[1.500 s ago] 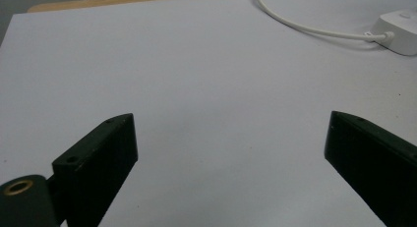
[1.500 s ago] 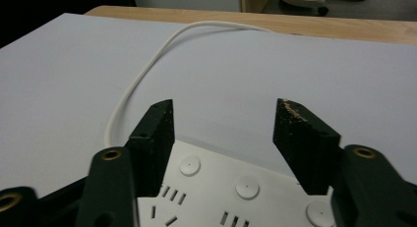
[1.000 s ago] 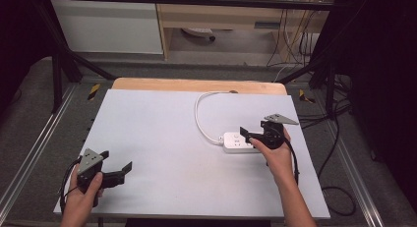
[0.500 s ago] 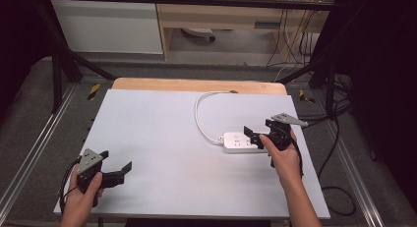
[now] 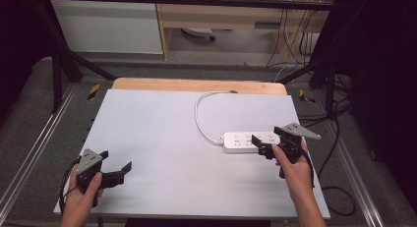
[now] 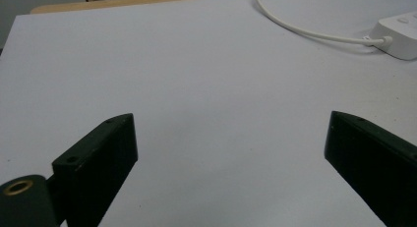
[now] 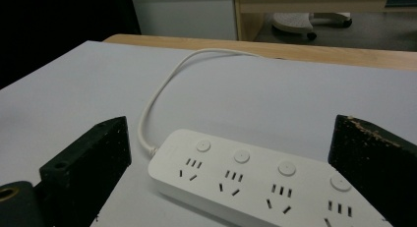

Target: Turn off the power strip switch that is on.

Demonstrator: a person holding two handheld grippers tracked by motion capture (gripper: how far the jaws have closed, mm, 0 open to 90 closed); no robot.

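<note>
The left tool (image 5: 117,171) is held low at the bench's (image 5: 162,128) near left corner, jaws apart over bare surface. The right tool (image 5: 269,142) is held at the right edge, jaws apart, by the power strip (image 5: 246,142). Sockets and buttons are seen from the right gripper view; the cord (image 5: 200,120) is seen curving to the far edge.

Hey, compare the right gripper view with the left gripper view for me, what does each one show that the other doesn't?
Right gripper view alone: the power strip's top face with its round buttons and socket slots, plus a wheeled base on the floor beyond the table. Left gripper view alone: a wide bare stretch of the white table, with just one end of the power strip at the edge. Both: the white cable, the wooden table edge, and each gripper's own jaws standing wide apart.
</note>
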